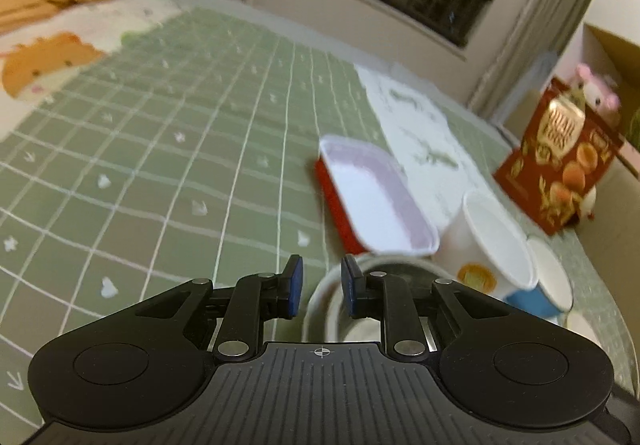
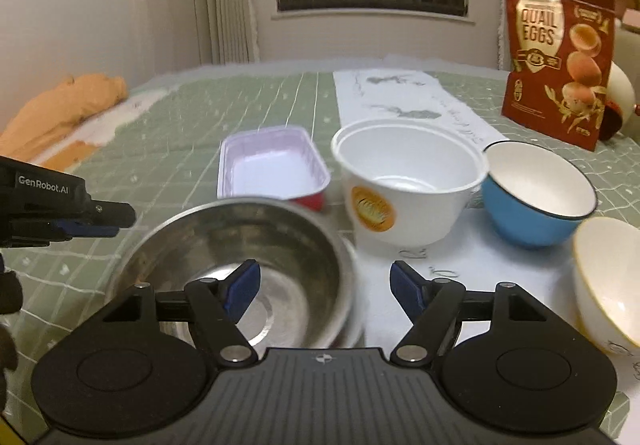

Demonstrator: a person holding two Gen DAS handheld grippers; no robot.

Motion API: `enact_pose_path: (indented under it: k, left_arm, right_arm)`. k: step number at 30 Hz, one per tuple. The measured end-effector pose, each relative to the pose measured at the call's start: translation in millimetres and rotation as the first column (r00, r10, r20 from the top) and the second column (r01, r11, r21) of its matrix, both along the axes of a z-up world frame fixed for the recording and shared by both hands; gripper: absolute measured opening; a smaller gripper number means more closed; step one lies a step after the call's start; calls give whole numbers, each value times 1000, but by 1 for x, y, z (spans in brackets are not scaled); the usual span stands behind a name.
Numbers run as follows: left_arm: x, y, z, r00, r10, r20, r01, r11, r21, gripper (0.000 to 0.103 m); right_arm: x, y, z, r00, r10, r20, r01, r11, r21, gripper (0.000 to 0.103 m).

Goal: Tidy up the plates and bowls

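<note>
A steel bowl (image 2: 256, 245) sits on the green checked cloth just before my right gripper (image 2: 325, 287), which is open and empty above its near rim. Behind it stand a red tray with white inside (image 2: 272, 169), a white paper cup bowl (image 2: 408, 185), a blue bowl (image 2: 536, 193) and a cream bowl (image 2: 608, 281). My left gripper (image 1: 322, 287) is narrowly open over the steel bowl's left rim (image 1: 320, 297); it also shows in the right wrist view (image 2: 92, 223). The left wrist view shows the tray (image 1: 376, 197), paper bowl (image 1: 492, 245) and blue bowl (image 1: 544, 293).
A red quail egg bag (image 2: 556, 57) stands at the back right, also in the left wrist view (image 1: 560, 161). A white printed paper strip (image 2: 400, 101) lies under the bowls. An orange cloth (image 2: 64, 105) lies at the far left. Window and curtains are behind.
</note>
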State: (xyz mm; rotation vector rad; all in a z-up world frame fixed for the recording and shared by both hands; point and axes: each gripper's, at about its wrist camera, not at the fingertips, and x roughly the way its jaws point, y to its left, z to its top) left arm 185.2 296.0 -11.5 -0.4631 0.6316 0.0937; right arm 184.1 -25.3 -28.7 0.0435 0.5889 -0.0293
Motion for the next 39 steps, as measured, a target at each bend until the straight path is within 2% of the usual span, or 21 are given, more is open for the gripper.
enact_pose_path:
  k: [3,6,10,12,17,19,20,21,24,27,29,31,35,39]
  left_arm:
    - [-3,-14,15,998,-30,61,31,999,-20,23]
    - [-1,-40,27,990,-98,98,103,994,-42,23]
    - [8,-91,32,953,-270,138,277,960,-33,23]
    - [15,-116,24,933,-338,122,347,936,-59,23]
    - [41,-172,-7,882,-472,-11,466,873,-143,23]
    - [42,-176,-9,874,-485,-18,478,867,-139,23]
    - [40,-173,-6,878,-479,-9,475,872,-116,23]
    - [37,-164,2,893,-451,5,450,890,-80,23]
    - [24,-122,21,951,-307,39,307,952,11,23]
    - [15,-72,20,988,-153,-10,153,988,37,23]
    - [15,-42,7,994,-87,-60,87,996,6,23]
    - [17,-23,-8,992,-68,-102,64,997,-41,23]
    - [17,-6,-22,988,-110,-106,97,988,-124,20]
    - [7,-2,-14,995,-83,-58,75,990,-120,22]
  right_arm:
    - [-13,-22,9,999,-24,24,23,999,45,72]
    - [-24,-46,16,997,-69,39,67,996,64,73]
    - [-46,-83,26,987,-145,73,140,988,72,73]
    - [-56,-99,29,979,-183,89,178,982,64,74]
    - [-80,-134,32,960,-263,94,262,965,21,85]
    - [-89,-145,31,958,-271,91,271,963,15,85]
    - [-90,-149,30,960,-268,84,268,963,15,85]
    - [-93,-153,29,963,-259,72,258,966,24,85]
    - [-94,-161,24,976,-215,32,211,973,94,85]
    - [-86,-153,17,984,-176,8,174,976,132,85]
    - [-76,-138,12,989,-149,-9,148,979,140,85]
    - [-64,-120,7,993,-113,-33,117,981,155,85]
    - [-36,-88,0,995,-58,-81,75,972,225,85]
    - [-13,-61,-7,994,-45,-103,70,965,251,85]
